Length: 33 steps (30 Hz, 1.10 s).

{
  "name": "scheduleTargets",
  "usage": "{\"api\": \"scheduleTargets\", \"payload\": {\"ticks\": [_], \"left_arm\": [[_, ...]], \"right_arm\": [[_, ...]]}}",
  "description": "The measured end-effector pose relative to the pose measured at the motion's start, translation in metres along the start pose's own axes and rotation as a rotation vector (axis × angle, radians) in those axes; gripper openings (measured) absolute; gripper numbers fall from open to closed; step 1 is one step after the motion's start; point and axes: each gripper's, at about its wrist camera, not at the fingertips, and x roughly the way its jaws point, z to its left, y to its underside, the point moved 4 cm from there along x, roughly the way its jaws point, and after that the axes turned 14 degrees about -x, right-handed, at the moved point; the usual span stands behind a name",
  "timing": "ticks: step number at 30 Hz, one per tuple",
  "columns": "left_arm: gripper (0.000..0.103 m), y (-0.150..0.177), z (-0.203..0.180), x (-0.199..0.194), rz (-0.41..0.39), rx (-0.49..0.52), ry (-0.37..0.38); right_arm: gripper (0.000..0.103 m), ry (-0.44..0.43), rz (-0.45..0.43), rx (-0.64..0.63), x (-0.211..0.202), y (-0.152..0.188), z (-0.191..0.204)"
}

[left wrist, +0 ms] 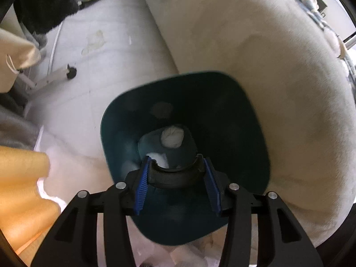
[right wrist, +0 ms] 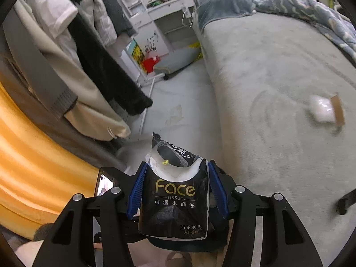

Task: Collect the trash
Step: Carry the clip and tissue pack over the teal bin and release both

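In the left wrist view my left gripper (left wrist: 175, 173) is shut on the black rim handle (left wrist: 175, 178) of a dark teal trash bin (left wrist: 233, 122), held over the floor beside the bed. Crumpled white tissues (left wrist: 172, 136) lie at the bin's bottom. In the right wrist view my right gripper (right wrist: 176, 184) is shut on a black "Face" tissue pack (right wrist: 175, 198), its top torn open. A white packet with a brown card (right wrist: 326, 110) lies on the grey bed cover (right wrist: 267, 77), to the right and apart from the gripper.
A clothes rack with hanging coats (right wrist: 73, 51) and its wheeled foot (left wrist: 71, 71) stand left. An orange cloth (right wrist: 33, 155) fills the lower left. A blue blanket (right wrist: 289, 2) lies at the bed's far end. White shelves (right wrist: 160, 15) stand at the back. The floor (left wrist: 100, 71) is stained.
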Motion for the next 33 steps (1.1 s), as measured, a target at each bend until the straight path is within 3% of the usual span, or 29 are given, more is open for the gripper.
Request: {"api": "scheduleTargets", "payload": {"ticks": [3, 6, 10, 16, 24, 33], "left_arm": [[0.056, 0.005, 0.008, 0.004, 0.023, -0.003, -0.003], [0.070, 0.007, 0.015, 0.003, 0.028, -0.005, -0.006], [0.078, 0.008, 0.025, -0.001, 0.028, -0.012, 0.000], [0.078, 0.003, 0.039, -0.014, -0.014, -0.025, 0.009], [0.078, -0.006, 0.051, -0.040, -0.128, -0.032, 0.043], [0.065, -0.011, 0.058, -0.060, -0.212, -0.006, 0.078]], "right_arm": [[0.056, -0.005, 0.030, -0.011, 0.014, 0.003, 0.005], [0.056, -0.001, 0.058, -0.018, 0.026, 0.005, 0.007], [0.056, 0.008, 0.101, -0.022, 0.044, 0.010, 0.009], [0.055, 0.024, 0.207, -0.053, 0.079, 0.028, 0.014], [0.055, 0.040, 0.304, -0.080, 0.114, 0.045, 0.020], [0.055, 0.073, 0.442, -0.144, 0.152, 0.076, 0.023]]}}
